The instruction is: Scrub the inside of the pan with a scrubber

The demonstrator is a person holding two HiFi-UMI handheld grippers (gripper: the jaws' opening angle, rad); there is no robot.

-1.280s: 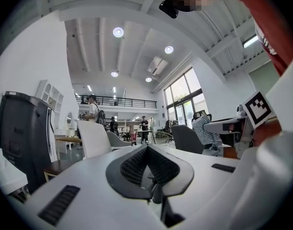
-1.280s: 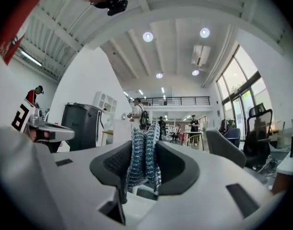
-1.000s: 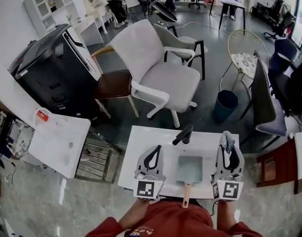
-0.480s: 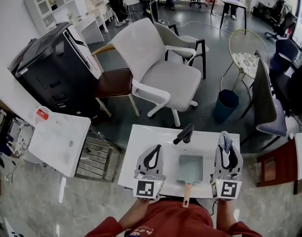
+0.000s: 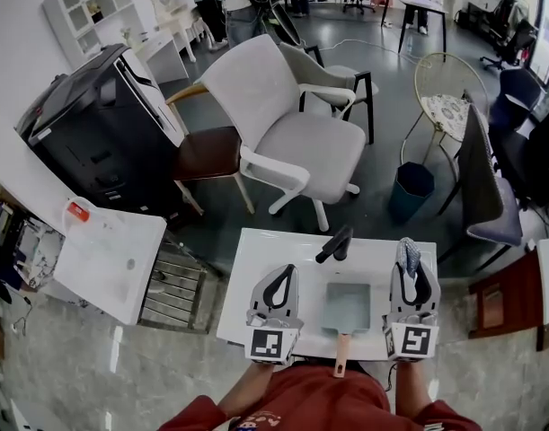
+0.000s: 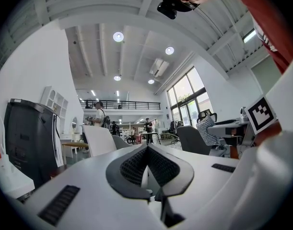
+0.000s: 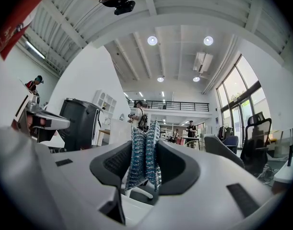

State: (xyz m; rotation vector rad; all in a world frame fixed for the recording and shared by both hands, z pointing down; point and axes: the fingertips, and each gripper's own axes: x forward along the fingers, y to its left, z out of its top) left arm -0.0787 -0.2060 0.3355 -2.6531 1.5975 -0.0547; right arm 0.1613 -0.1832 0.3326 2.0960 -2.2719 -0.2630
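Head view, steeply down: small white table [image 5: 256, 259] at centre, near edge against red sleeves [image 5: 292, 402].

On table: square teal pan [image 5: 348, 303], lying flat, open side up, inside plain teal. Wooden handle [image 5: 340, 356] pointed to near side and reaching past table's near edge.

Left gripper [image 5: 280, 275] just left of pan, right gripper [image 5: 411, 263] just right of it, so pan between the two. No contact with pan made out on either side (small gaps of white table visible). Both grippers pointed to far side, marker cubes at near ends.

Left gripper view: jaws drawn narrow, dark pads [image 6: 132, 166] meeting at the tips, nothing gripped between them (only room beyond).

Right gripper view: jaws clamped on scrubber [image 7: 144, 143], a blue-silver mesh, folded, standing up past the jaw tips. Same scrubber in head view as grey-blue tuft at far tip of right gripper, off to right of pan, not over it.

Black elongated object [image 5: 334, 243] on far part of table, beyond pan and apart from it (kind not clear).

Beyond table: white chair [image 5: 292, 124]; blue bin [image 5: 409, 191] to right of chair; black machine [image 5: 94, 133] at far left.
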